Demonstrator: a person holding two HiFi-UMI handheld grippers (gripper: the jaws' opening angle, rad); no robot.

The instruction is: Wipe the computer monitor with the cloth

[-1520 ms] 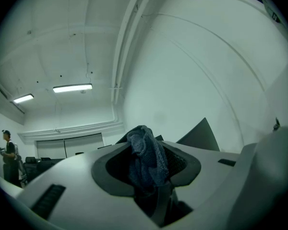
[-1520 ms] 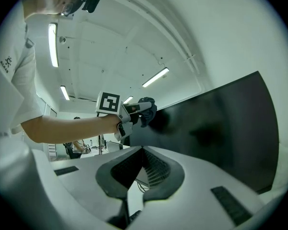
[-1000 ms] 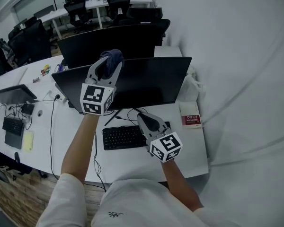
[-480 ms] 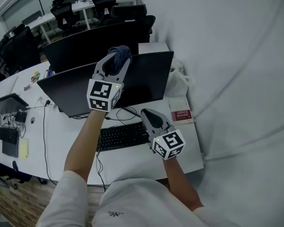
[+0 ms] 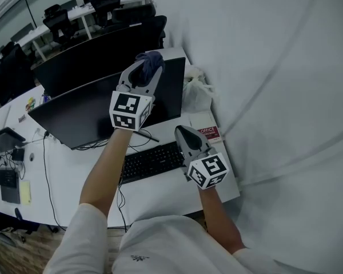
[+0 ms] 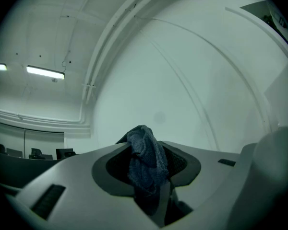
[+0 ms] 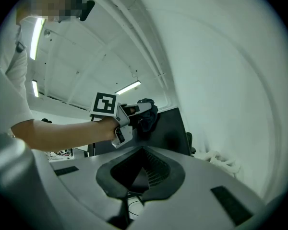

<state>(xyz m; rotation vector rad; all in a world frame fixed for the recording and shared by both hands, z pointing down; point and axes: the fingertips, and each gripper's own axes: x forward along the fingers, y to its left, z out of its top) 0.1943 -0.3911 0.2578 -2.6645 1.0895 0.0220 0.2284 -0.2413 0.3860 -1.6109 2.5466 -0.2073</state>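
- Evidently the left gripper [image 5: 142,72] pinched the bunched cloth [image 5: 150,59], with a wad left proud as a wiping pad.
- It sat at the monitor's [image 5: 91,110] upper right corner, likely to start strokes.
- Right gripper [image 5: 184,135], pressed together and empty, hovered near the keyboard [image 5: 148,161].

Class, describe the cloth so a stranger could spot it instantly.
Find the nearest black monitor on the white desk. The left gripper hangs at its upper right edge. The cloth is the crumpled dark-blue wad pinched in its grey jaws.
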